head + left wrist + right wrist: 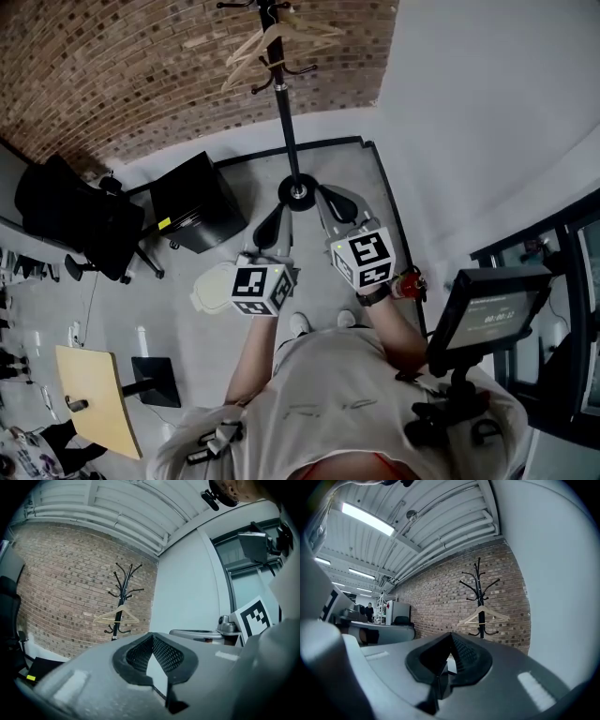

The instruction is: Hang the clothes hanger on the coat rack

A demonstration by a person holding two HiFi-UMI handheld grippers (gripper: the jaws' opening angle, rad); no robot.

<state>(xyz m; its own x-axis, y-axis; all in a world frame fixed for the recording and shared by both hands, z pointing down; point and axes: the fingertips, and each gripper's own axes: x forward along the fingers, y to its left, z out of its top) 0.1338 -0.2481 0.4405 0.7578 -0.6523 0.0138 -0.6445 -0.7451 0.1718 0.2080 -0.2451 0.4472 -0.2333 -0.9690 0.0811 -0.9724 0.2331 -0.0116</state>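
Note:
A pale wooden clothes hanger (272, 42) hangs on a hook of the black coat rack (286, 131), which stands against the brick wall. The same hanger (116, 616) shows in the left gripper view and again (483, 615) in the right gripper view, on the rack (479, 597). My left gripper (270, 230) and right gripper (339, 211) are held side by side in front of me. They point level toward the rack and stay well short of it. Both are shut with nothing between their pads (161, 656) (464, 656).
A black cabinet (195, 202) and a black office chair (80, 220) stand left of the rack's base (298, 192). A white wall (469, 112) runs along the right. A monitor on a stand (487, 309) is at my right side, a wooden tabletop (98, 398) at lower left.

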